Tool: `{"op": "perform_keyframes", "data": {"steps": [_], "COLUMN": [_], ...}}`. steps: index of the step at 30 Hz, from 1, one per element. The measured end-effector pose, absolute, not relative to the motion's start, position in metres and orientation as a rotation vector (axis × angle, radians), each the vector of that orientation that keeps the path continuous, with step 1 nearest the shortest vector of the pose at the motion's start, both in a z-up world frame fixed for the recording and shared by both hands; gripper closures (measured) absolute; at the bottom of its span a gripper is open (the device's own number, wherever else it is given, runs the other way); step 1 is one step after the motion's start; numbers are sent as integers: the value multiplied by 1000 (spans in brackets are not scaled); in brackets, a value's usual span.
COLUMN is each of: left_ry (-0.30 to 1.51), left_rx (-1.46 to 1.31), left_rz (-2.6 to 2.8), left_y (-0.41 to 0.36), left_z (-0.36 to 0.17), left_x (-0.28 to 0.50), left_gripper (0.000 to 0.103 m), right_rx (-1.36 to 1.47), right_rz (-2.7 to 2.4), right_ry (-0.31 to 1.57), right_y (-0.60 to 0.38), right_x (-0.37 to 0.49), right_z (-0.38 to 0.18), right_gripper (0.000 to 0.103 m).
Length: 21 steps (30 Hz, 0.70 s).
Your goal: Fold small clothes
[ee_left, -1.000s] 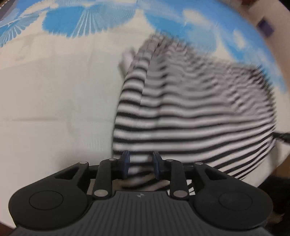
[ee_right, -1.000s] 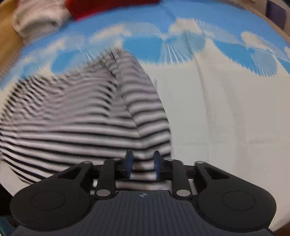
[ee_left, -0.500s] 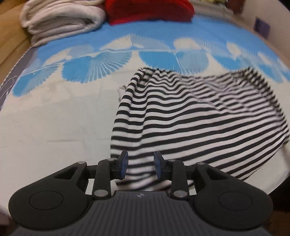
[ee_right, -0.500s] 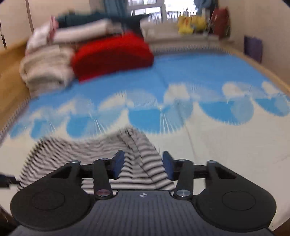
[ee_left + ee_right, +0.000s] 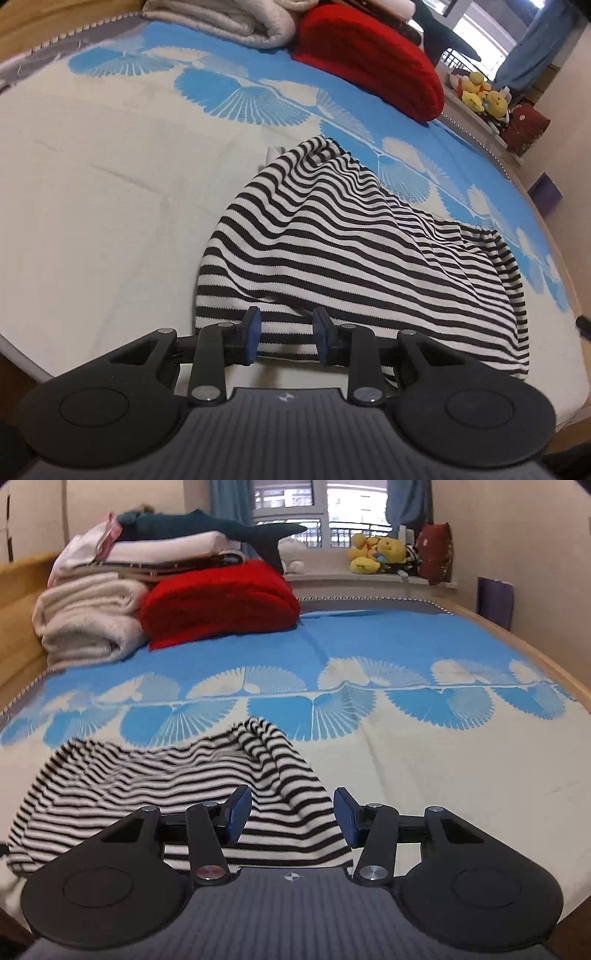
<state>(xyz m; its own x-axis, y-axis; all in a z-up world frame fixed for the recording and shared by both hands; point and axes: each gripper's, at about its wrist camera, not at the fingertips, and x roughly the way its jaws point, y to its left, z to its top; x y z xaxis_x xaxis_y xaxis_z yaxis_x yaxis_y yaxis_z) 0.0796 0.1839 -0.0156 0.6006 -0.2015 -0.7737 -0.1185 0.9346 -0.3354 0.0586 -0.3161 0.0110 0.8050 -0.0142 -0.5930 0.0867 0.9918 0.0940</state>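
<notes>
Black-and-white striped knit garment [image 5: 354,251] rumpled on blue-and-cream fan-patterned bed cover [image 5: 110,177], near hem hidden behind left gripper [image 5: 285,334] and right gripper [image 5: 291,818], both released, jaws apart

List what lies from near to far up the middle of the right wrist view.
Right tongs → striped garment → white part of the bedspread with blue fan prints → plain blue part → windowsill with yellow plush toys → window.
</notes>
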Motion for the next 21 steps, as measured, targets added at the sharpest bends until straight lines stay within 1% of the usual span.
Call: {"op": "perform_keyframes", "data": {"steps": [2,3,5,8,10,12,21], "left_ry": [979,1014,1090,1158,1147,1133,1059], "left_rx": [-465,-524,-679,-776,-797,-810,-873], "left_rz": [-47,-47,-42,-10,-3,7,90], "left_y": [193,197,206,214,217,219,228], "left_z": [-27,-36,-55,-72,-74,-74,-77], "left_x": [83,86,88,89,90,93,106], "left_gripper": [69,64,60,60,60,57,57], "right_rx": [129,125,106,113,127,136,132], "right_rz": [-44,-44,-50,-62,-69,-76,-106], "right_ry": [650,652,650,653,657,657,669], "right_y": [-317,-317,-318,-321,-322,-323,-320], "right_x": [58,58,57,55,56,56,57], "right_z": [8,8,7,5,4,4,1], "right_gripper": [52,52,52,52,52,52,52]}}
